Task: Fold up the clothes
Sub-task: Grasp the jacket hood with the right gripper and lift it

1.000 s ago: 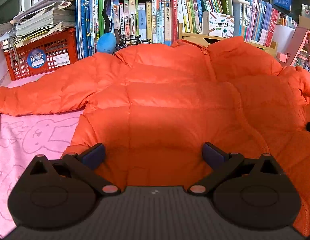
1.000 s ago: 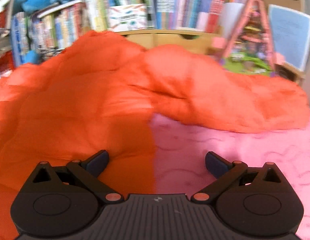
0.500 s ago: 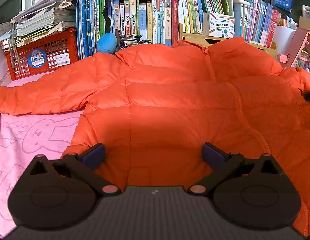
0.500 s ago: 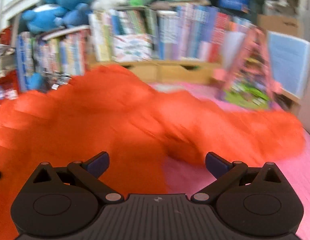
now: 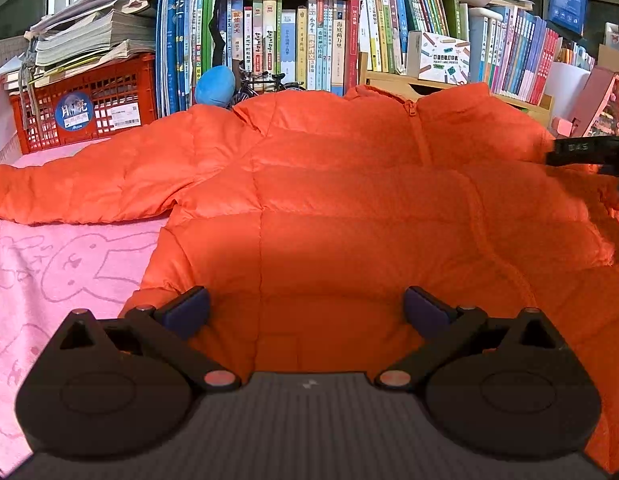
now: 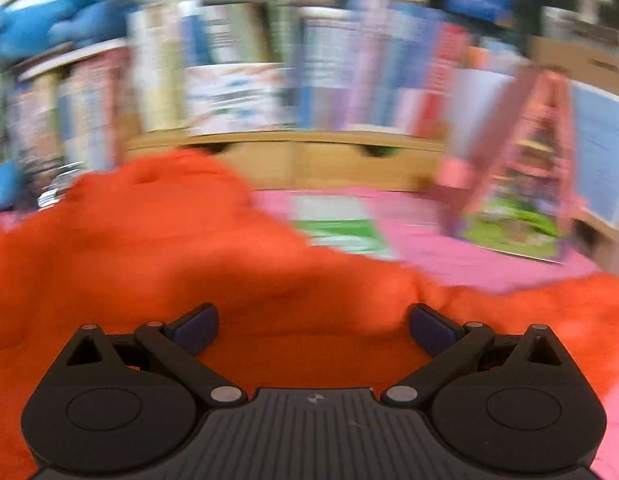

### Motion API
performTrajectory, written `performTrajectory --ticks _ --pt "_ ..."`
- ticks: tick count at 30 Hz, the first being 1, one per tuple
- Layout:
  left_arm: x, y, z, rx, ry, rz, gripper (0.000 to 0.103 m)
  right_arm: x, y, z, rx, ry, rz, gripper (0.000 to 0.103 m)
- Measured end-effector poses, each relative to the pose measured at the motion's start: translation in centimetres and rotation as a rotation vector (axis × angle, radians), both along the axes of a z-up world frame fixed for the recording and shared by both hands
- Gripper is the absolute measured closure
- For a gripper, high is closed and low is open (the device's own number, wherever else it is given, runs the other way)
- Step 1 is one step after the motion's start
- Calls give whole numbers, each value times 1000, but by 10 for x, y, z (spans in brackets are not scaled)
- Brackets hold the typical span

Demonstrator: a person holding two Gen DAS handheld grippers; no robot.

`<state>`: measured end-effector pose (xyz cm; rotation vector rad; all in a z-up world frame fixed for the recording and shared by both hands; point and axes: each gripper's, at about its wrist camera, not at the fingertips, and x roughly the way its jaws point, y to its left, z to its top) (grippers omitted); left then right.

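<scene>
Both tools are spread wide and empty. Just ahead of the left gripper (image 5: 305,304) the orange puffer jacket (image 5: 349,208) lies front up on the pink blanket (image 5: 61,264), one sleeve stretched off to its left — that view has hardly shifted. The right gripper (image 6: 313,324) is what changed: a second ago pink cloth showed between its fingers, and now jacket fabric fills the gap while the bookshelf (image 6: 269,80) beyond is smeared by motion. I judge it is travelling toward the right sleeve for a first fold — nothing is gripped yet.
</scene>
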<state>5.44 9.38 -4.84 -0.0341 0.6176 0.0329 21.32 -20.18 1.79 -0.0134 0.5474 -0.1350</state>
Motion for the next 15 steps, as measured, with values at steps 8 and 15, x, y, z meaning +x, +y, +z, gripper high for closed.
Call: performTrajectory --ticks 8,15 --pt "0 2 0 -18 -9 2 0 22 50 67 -5 -181 298 0" --pt "-3 8 1 -73 -26 -3 0 134 167 46 -194 48 421 0"
